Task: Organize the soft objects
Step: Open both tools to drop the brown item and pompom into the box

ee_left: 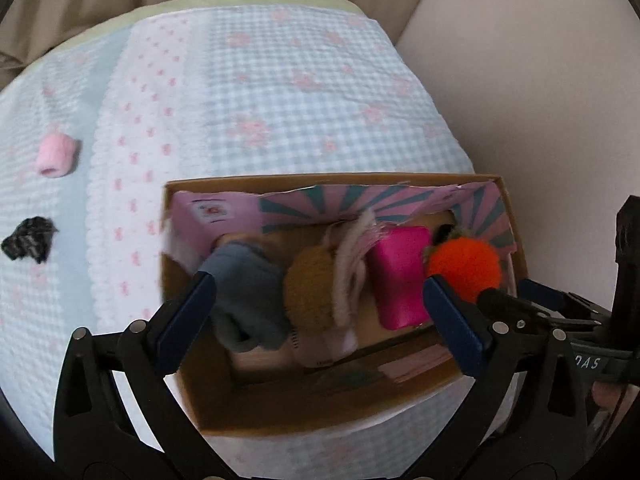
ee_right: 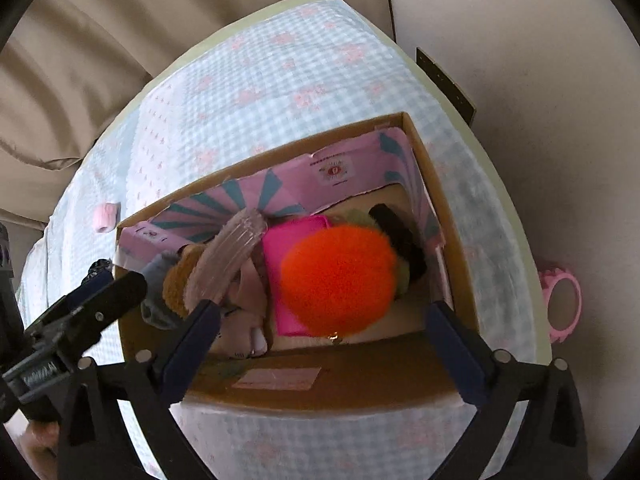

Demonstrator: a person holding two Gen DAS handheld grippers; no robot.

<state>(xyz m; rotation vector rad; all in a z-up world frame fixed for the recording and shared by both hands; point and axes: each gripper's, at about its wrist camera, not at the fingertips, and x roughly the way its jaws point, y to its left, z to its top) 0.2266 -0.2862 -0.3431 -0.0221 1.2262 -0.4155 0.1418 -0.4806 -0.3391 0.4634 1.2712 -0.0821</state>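
A rectangular cardboard box [ee_left: 516,240], lined with pink and teal striped paper, is seen on a blue gingham quilt [ee_left: 280,92]. Inside it are packed a fuzzy orange pompom [ee_right: 338,280], a smooth magenta pouch [ee_left: 400,276], a tan knitted piece [ee_left: 308,284] and grey cloth [ee_left: 244,284]. Both the left gripper [ee_left: 320,300] and right gripper [ee_right: 324,316] are held spread wide above the box, gripping nothing. Far left on the quilt lie a fluffy pink roll [ee_left: 55,156] and a dark crumpled scrap [ee_left: 29,239].
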